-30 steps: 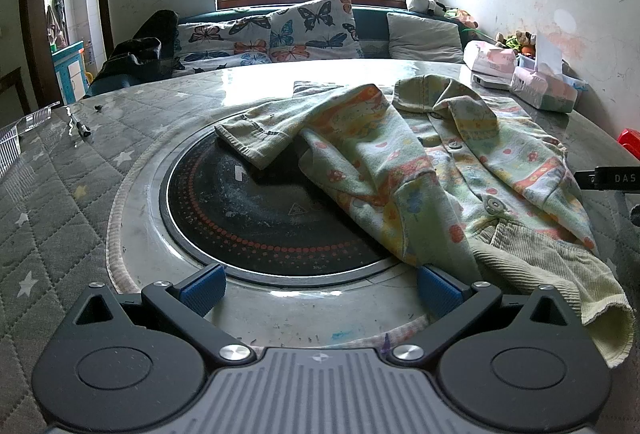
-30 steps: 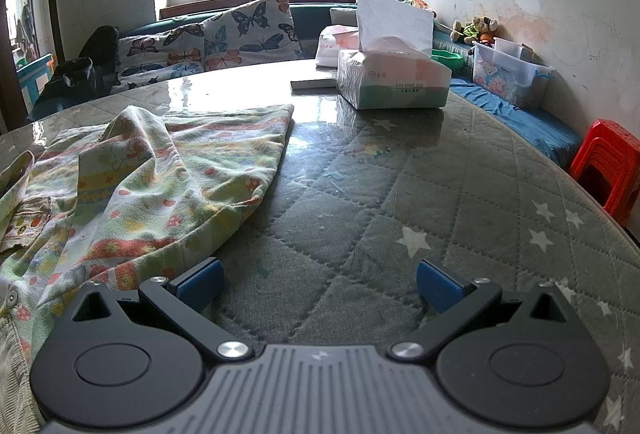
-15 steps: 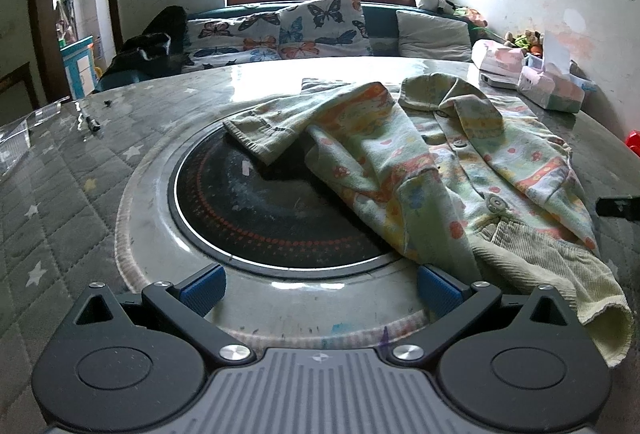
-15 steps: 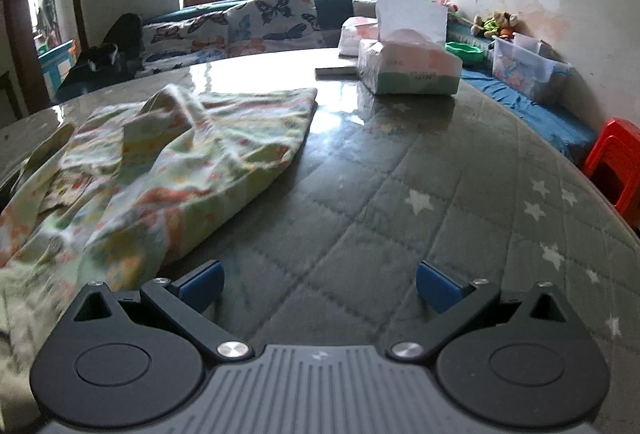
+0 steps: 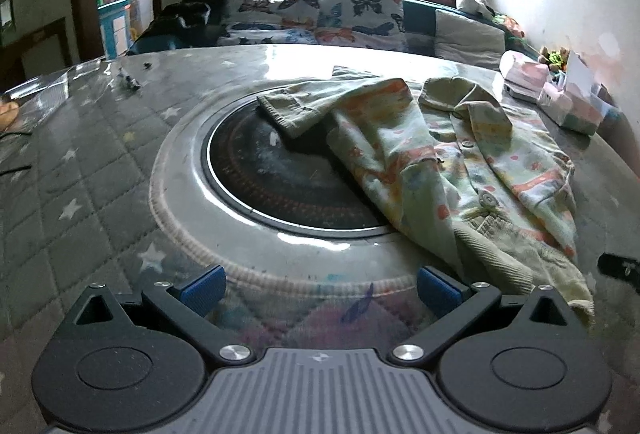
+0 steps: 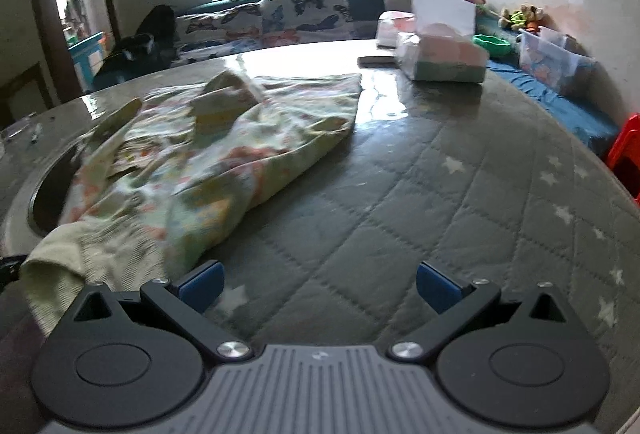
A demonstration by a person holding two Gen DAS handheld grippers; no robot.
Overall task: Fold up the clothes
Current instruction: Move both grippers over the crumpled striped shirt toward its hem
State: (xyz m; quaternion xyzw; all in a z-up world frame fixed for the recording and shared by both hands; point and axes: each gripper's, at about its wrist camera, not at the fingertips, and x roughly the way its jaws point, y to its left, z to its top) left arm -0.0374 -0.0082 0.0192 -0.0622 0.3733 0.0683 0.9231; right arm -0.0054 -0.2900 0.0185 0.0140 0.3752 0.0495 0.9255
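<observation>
A crumpled pale-green child's jacket (image 5: 452, 162) with an orange and yellow print lies on the round table, partly over the black hotplate (image 5: 280, 178). One sleeve reaches left over the hotplate, and a ribbed cuff (image 5: 560, 274) lies at the near right. My left gripper (image 5: 320, 288) is open and empty, low over the table in front of the hotplate. In the right wrist view the jacket (image 6: 208, 154) lies to the left. My right gripper (image 6: 318, 286) is open and empty, its left finger (image 6: 200, 284) next to the cuff (image 6: 80, 258).
The quilted grey table cover (image 6: 440, 214) has star marks. Tissue packs (image 6: 440, 58) stand at the far right of the table. A sofa with butterfly cushions (image 5: 340, 18) runs behind. A red stool (image 6: 626, 154) stands at the right. Small items (image 5: 128, 82) lie at the far left.
Both grippers have drawn back and turned: the left view has swung left and lifted, and the right view has swung left so that more of the jacket and its cuff show. The jacket has not moved.
</observation>
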